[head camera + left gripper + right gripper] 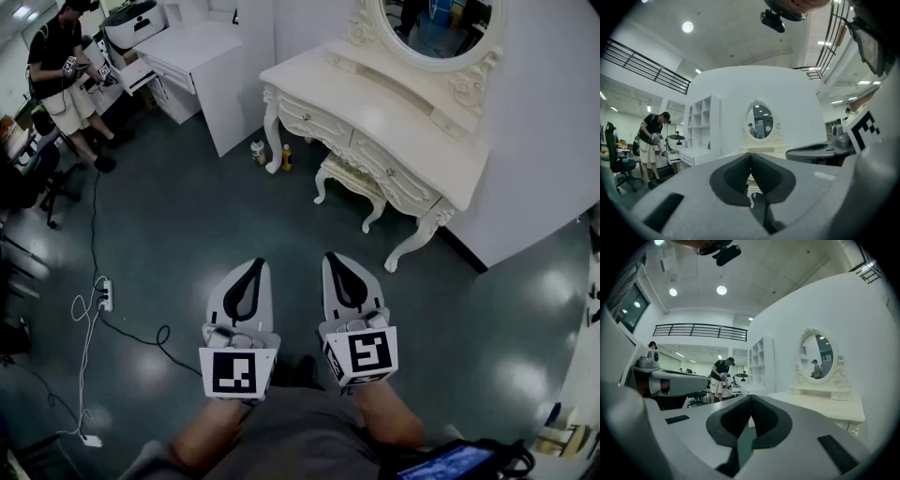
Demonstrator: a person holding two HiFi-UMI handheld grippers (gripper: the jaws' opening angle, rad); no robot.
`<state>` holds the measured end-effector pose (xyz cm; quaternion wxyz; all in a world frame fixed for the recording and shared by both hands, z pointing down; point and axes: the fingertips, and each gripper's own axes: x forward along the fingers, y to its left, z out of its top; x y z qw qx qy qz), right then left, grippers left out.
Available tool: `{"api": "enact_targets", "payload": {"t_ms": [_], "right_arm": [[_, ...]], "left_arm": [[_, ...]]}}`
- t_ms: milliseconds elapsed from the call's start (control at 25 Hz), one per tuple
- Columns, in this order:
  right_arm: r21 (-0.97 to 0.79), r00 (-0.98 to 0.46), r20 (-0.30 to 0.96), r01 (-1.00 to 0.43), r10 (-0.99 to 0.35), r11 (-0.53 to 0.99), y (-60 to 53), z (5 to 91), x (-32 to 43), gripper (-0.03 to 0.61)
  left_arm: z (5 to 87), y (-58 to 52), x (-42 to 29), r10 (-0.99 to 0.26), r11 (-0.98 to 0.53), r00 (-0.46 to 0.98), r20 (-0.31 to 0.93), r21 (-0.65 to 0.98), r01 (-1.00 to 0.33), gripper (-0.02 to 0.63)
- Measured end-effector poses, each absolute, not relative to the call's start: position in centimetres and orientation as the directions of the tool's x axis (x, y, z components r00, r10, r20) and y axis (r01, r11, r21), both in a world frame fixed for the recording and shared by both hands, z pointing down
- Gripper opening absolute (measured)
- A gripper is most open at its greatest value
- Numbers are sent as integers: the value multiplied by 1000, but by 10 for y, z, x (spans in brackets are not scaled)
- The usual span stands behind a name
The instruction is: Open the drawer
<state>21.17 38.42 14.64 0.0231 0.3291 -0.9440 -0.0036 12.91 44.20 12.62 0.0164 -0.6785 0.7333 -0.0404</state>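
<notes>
Left tool and right tool, one in each of the person's hands, held level and side by side. On both, the jaws are closed tip to tip with nothing between them, as each tool's own view confirms. Both tools hang over the dark floor in front of the vanity surface, well apart from it.

The front of the vanity surface shows two drawers, each with one small knob. These are the nearer drawer toward its right end and the farther drawer toward its left end. Both sit flush and closed, ahead of the tool tips and untouched.

One carved stool is tucked under the vanity surface between the two drawers. One oval mirror stands on its back edge against the wall.

Two bottles stand on the floor just beside its left front leg: a white bottle and a yellow bottle.

One person stands far beyond the vanity surface's left end. One power strip lies on the floor well to its left.
</notes>
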Motion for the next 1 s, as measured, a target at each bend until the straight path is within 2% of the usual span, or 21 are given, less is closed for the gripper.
{"api": "enact_targets", "payload": {"t_ms": [560, 1000], "right_arm": [[-6, -808, 4, -589, -589, 808, 394, 144, 225, 14], [-10, -785, 53, -618, -617, 786, 353, 157, 206, 14]], "left_arm": [[136, 452, 141, -994, 96, -100, 49, -76, -992, 15], [146, 418, 114, -991, 114, -116, 60, -48, -992, 15]]}}
